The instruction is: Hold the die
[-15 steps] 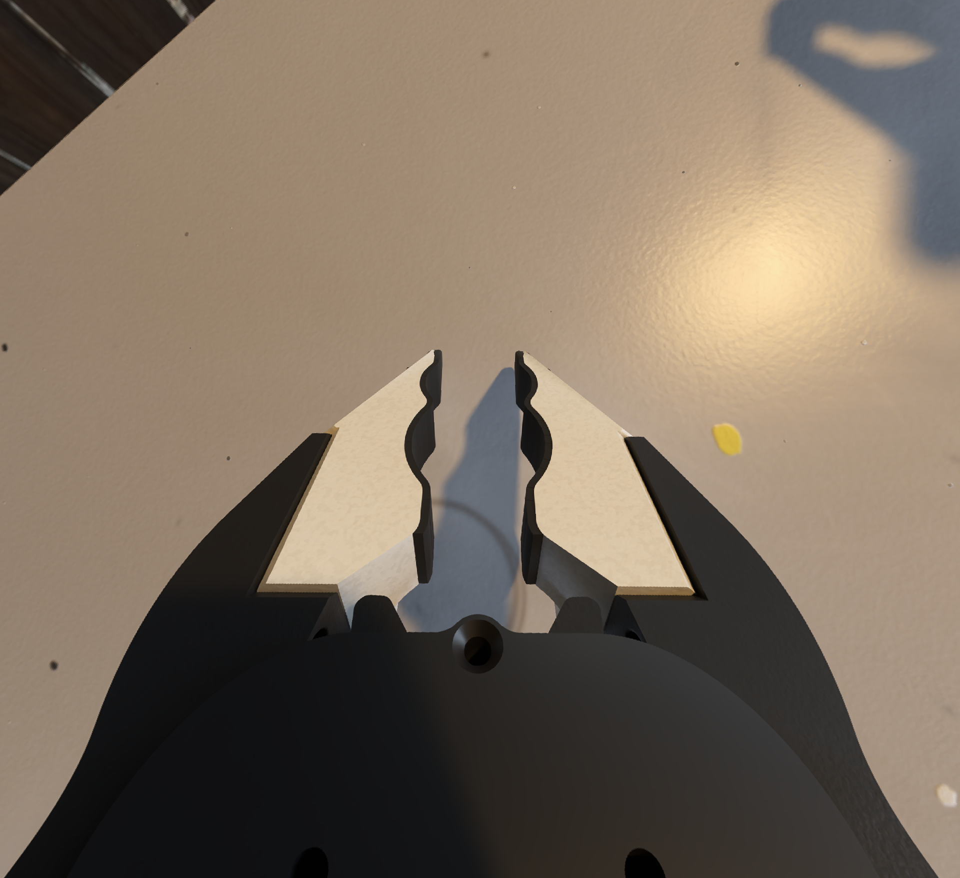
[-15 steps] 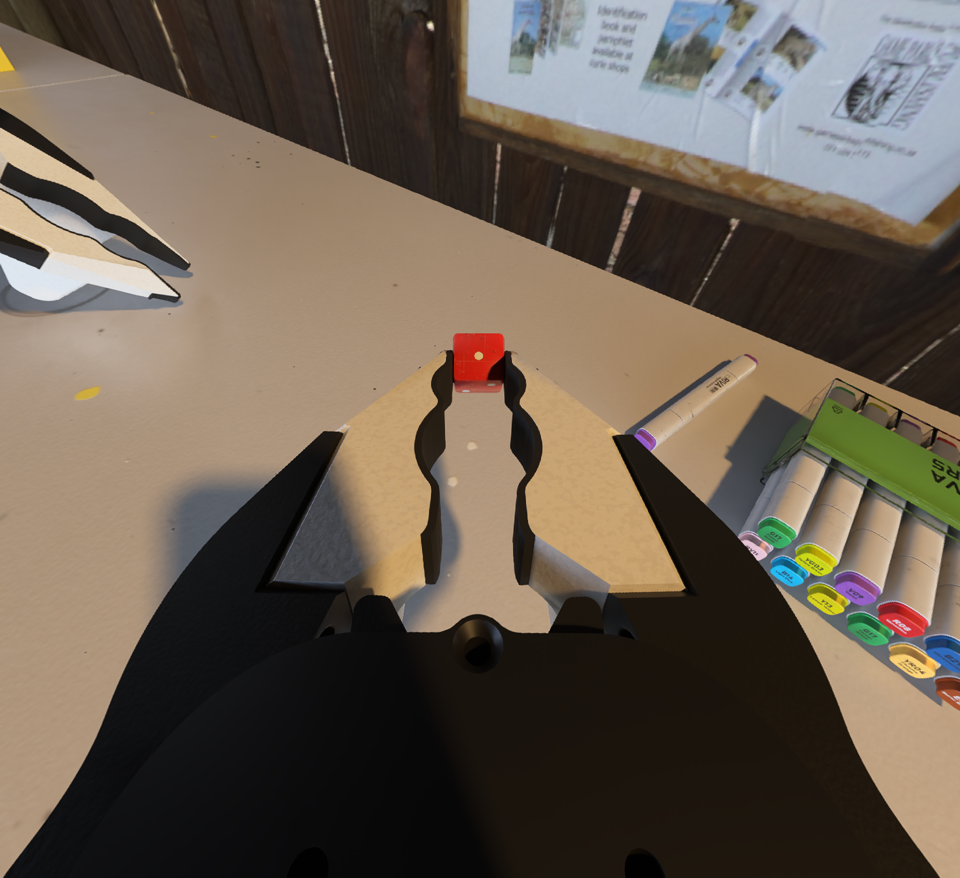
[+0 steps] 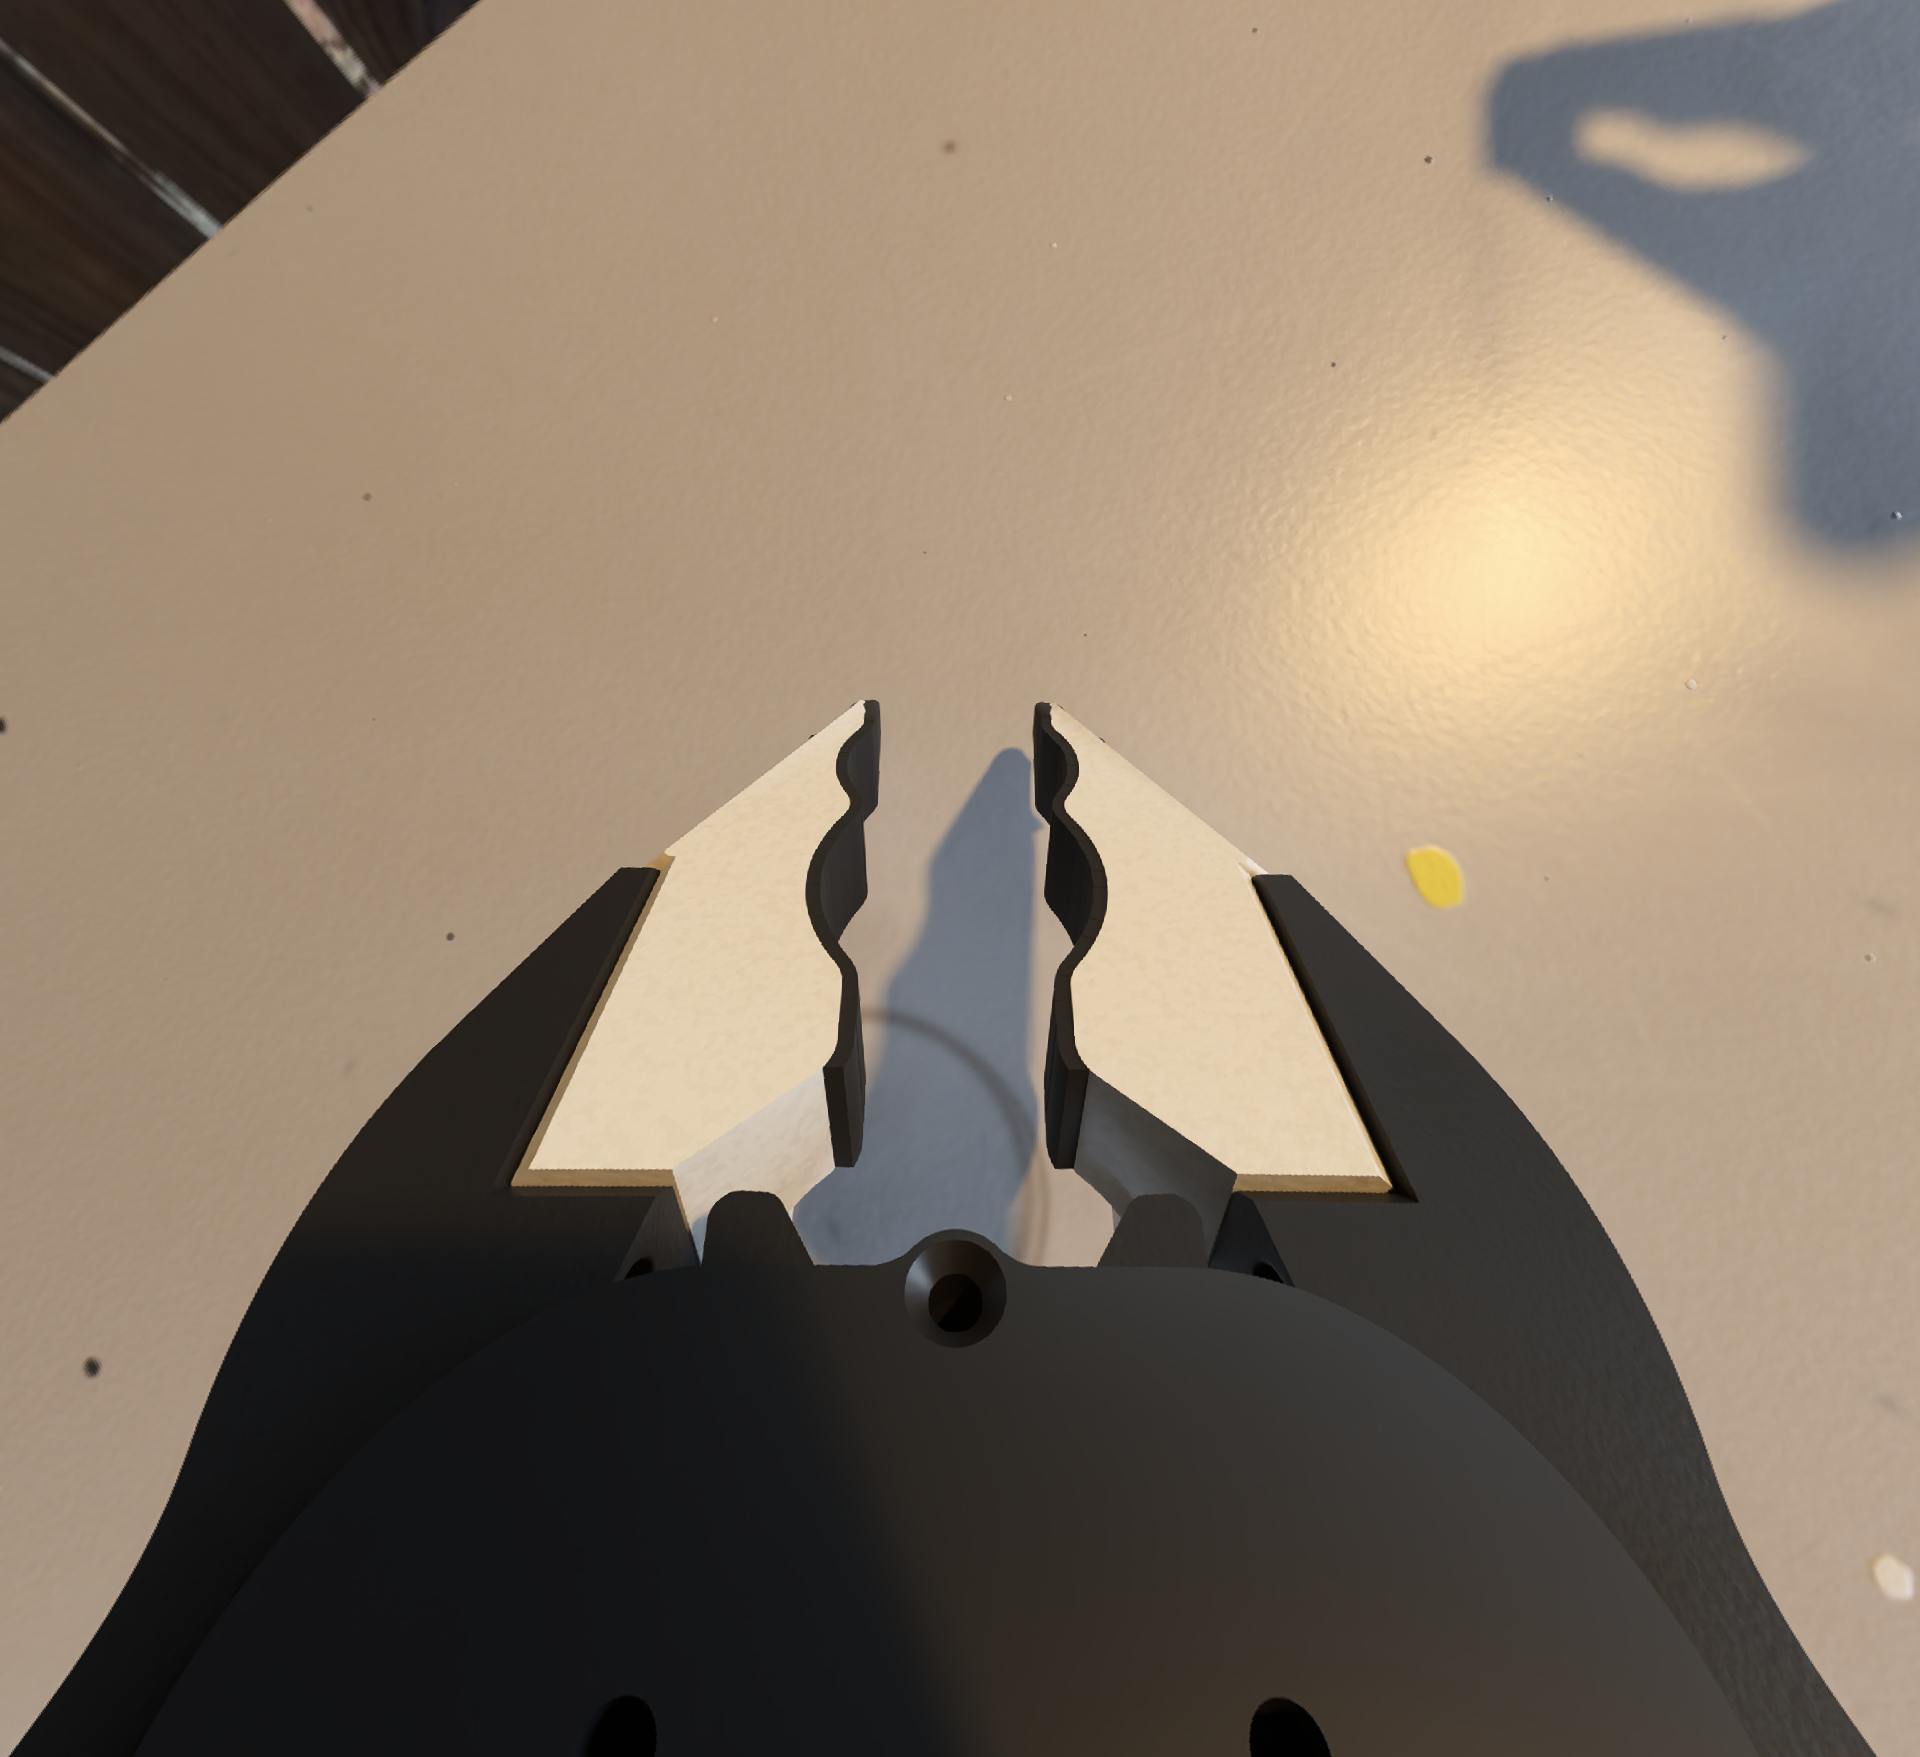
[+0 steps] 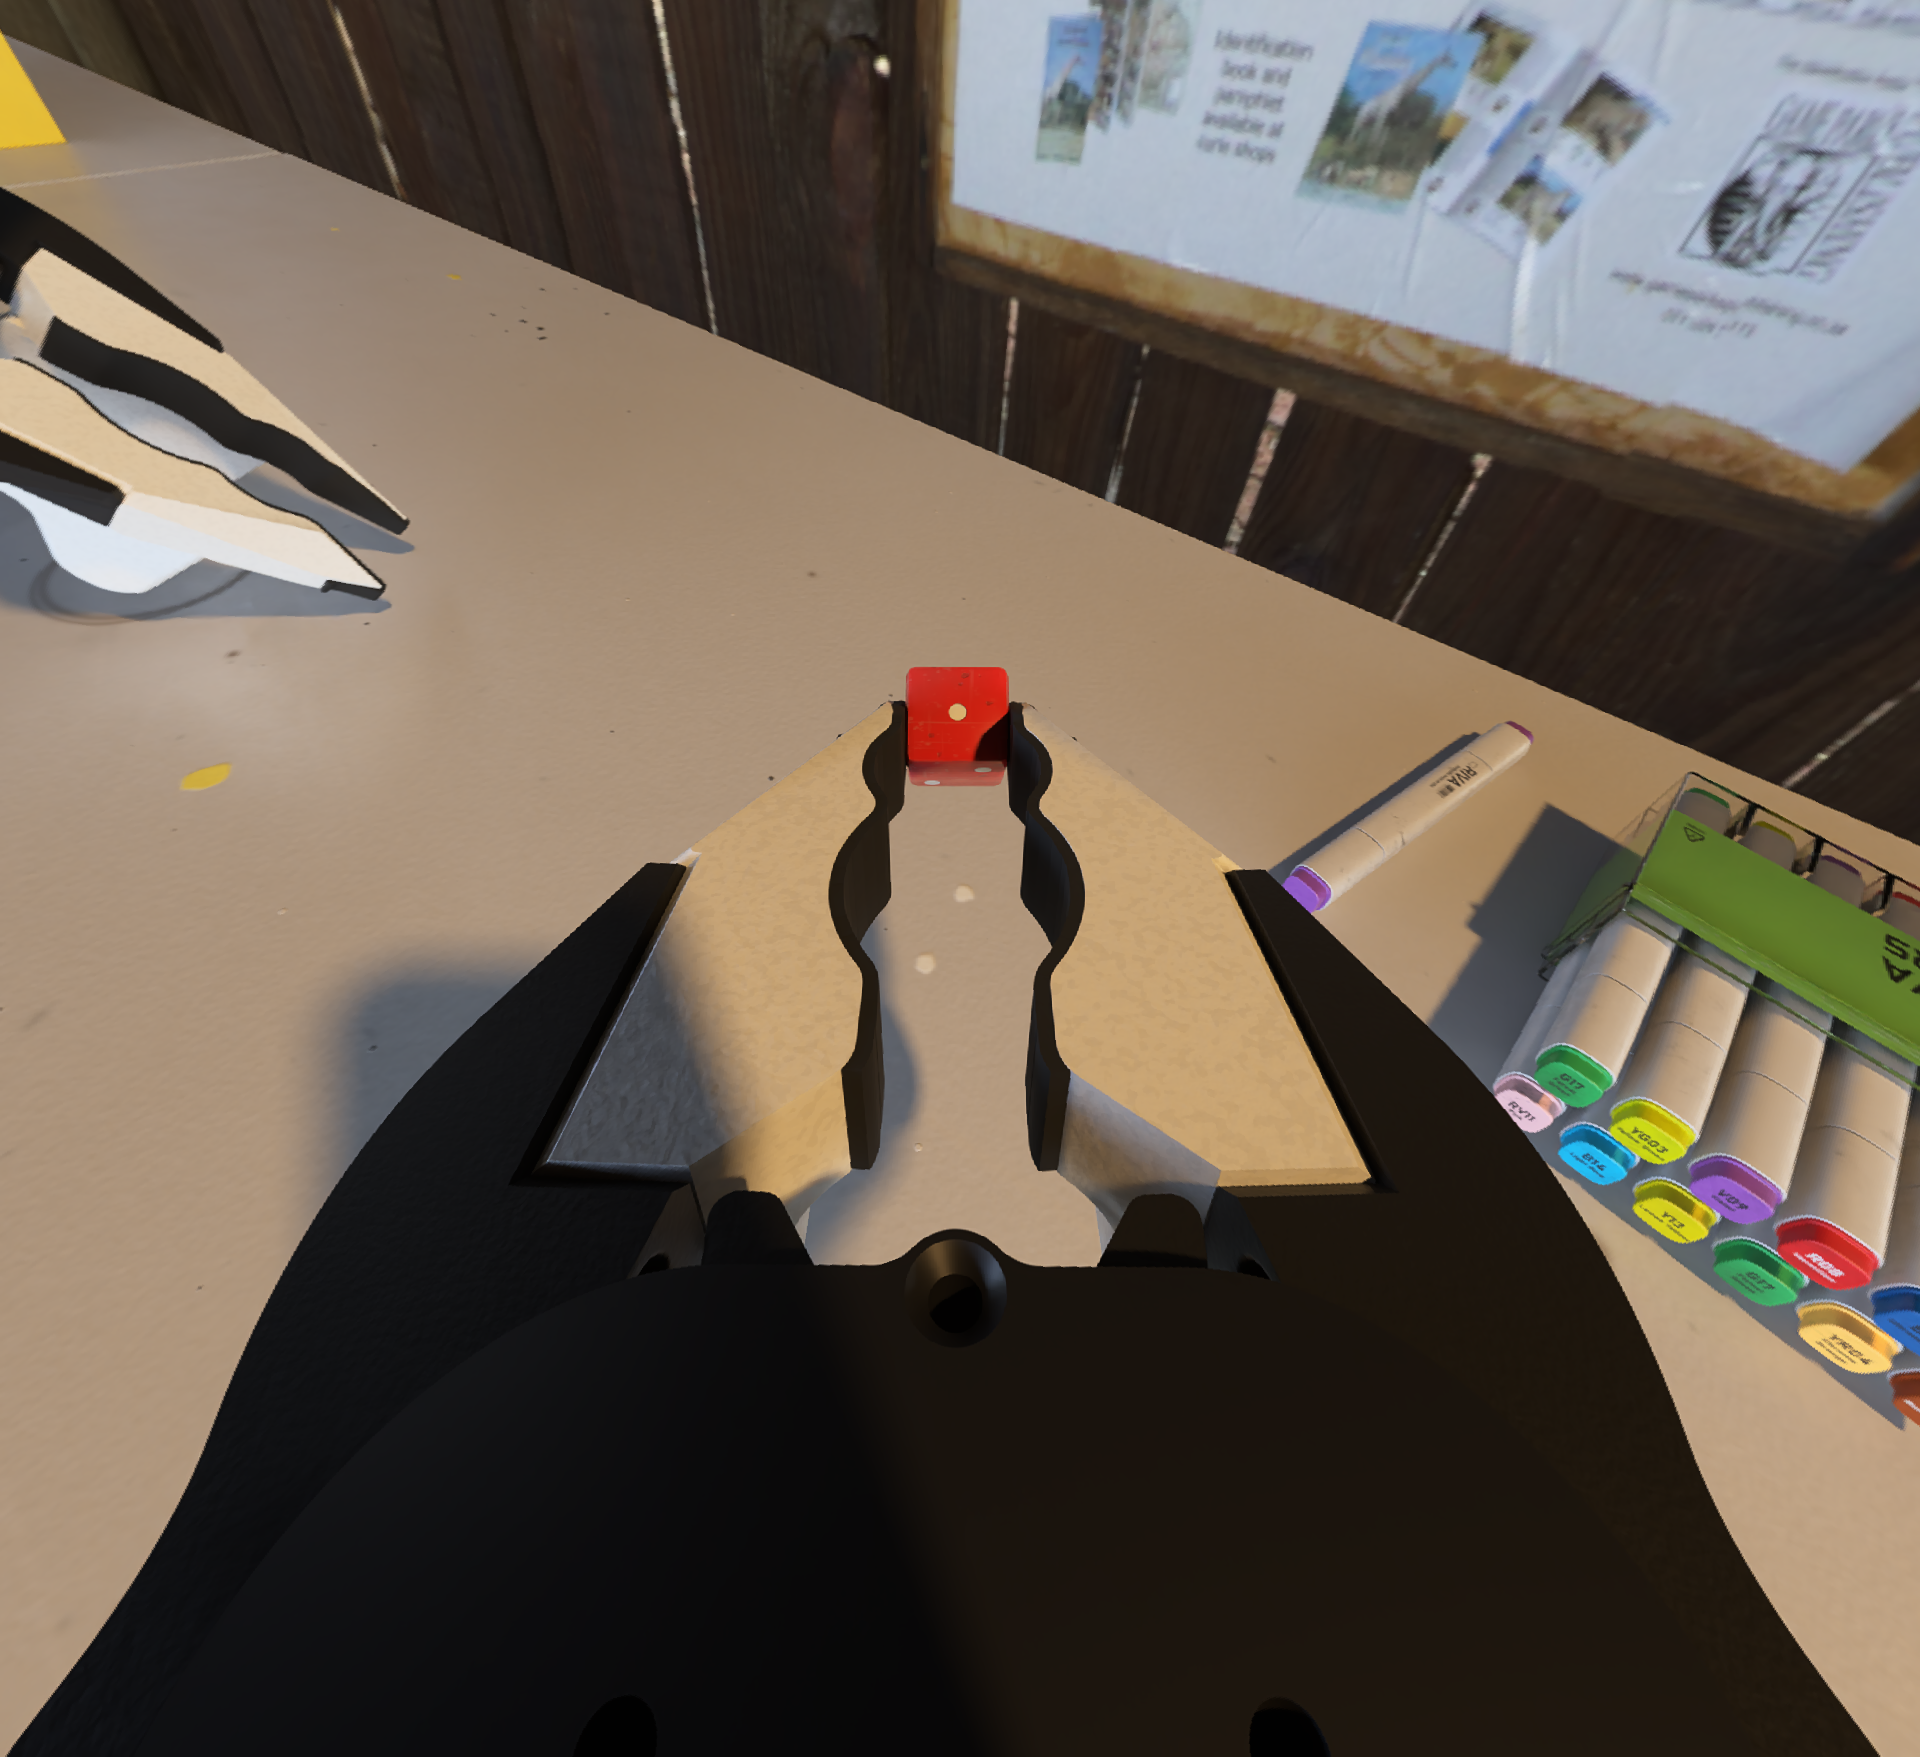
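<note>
The right gripper [image 4: 956, 720] is pinching the one red die [image 4: 956, 715] between its fingertips above the table [image 4: 623, 585]. One loose marker [image 4: 1408, 814] and one marker pack [image 4: 1756, 1063] are lying to its right. The left gripper [image 3: 956, 720] is hovering part-open, gripping nothing

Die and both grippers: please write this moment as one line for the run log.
right gripper: shut on red die, at fingertips | left gripper: open, nothing between fingers, over table | loose marker, marker pack: untouched
</note>
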Robot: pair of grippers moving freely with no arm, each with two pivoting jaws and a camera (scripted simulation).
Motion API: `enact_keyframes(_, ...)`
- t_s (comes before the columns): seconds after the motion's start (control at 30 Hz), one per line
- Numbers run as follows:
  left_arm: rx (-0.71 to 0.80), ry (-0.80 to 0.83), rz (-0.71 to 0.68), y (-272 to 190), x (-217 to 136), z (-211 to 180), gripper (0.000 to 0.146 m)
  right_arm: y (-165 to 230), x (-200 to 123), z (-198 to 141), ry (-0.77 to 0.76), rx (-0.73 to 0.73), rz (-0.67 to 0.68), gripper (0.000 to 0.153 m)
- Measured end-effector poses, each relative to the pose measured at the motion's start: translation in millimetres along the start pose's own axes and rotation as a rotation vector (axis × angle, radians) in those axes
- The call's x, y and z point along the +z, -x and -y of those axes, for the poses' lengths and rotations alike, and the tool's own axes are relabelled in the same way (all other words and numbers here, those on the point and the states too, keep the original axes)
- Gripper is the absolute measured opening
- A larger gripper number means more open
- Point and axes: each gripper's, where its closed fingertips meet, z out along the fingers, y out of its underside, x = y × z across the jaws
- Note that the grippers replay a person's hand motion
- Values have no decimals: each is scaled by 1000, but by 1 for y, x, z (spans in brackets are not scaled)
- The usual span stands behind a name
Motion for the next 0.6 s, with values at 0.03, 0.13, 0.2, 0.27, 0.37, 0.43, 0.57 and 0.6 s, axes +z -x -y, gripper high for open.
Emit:
enact_keyframes(0.03,0,-7,5,2,-1,1,30,2,-1,0,-5,0,7,19)
enact_keyframes(0.13,-13,-17,10,6,-2,2,30,8,-2,1,-7,-10,27,19)
enact_keyframes(0.2,-23,-12,3,7,-1,0,29,13,-3,2,-12,-17,44,19)
enact_keyframes(0.27,-27,-2,4,9,0,-2,29,19,-4,5,-21,-19,70,19)
enact_keyframes(0.37,-22,1,8,11,2,-4,30,27,-5,8,-19,-42,87,19)
enact_keyframes(0.43,-19,4,9,11,3,-5,31,30,-6,9,-13,-67,85,19)
enact_keyframes(0.57,-13,14,-1,10,4,-7,28,27,-10,11,4,-84,50,19)
enact_keyframes(0.6,-15,13,-13,9,4,-7,27,23,-11,10,13,-85,31,19)
